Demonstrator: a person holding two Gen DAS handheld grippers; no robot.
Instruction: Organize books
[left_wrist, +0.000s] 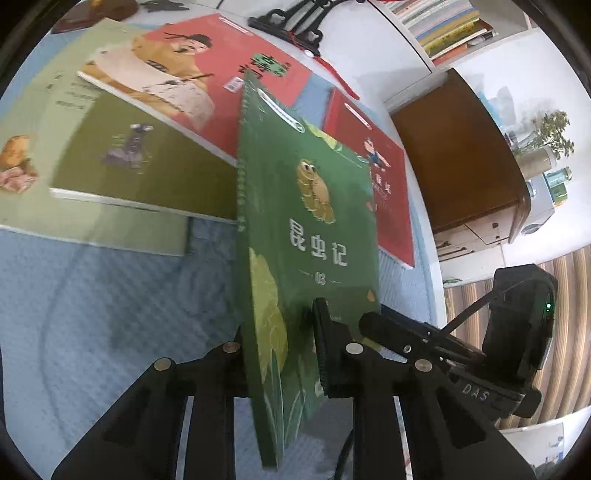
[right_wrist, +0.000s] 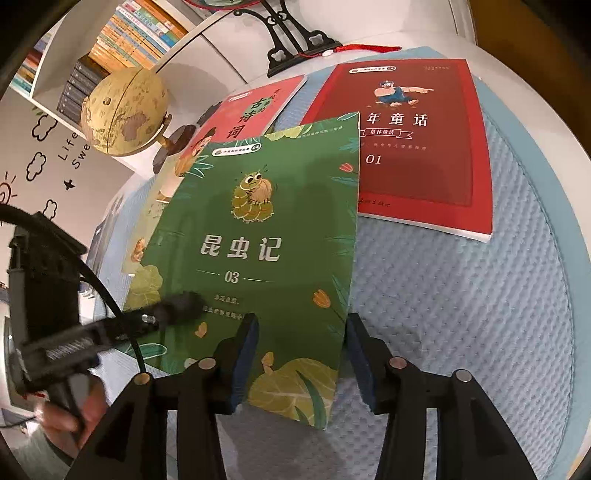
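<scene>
The left gripper (left_wrist: 280, 343) fingers are clamping the green book (left_wrist: 314, 229) at its near edge; the right gripper (right_wrist: 301, 350) fingers are standing apart, straddling the book's near right corner.

A green book (right_wrist: 258, 236) with a caterpillar drawing, white Chinese title and "03" on its cover is seen tilted up off a blue mat (right_wrist: 461, 314), its lower edge clamped and its front cover facing the right wrist camera. Behind its right edge a red book (right_wrist: 424, 155) marked "01" is laid flat on the mat, and behind its left edge a pink book (right_wrist: 255, 114) with a robed figure is laid flat. Left of the green book, an olive-green book (left_wrist: 147, 173) is stacked under the pink one and over a pale green one (left_wrist: 44, 110).
</scene>
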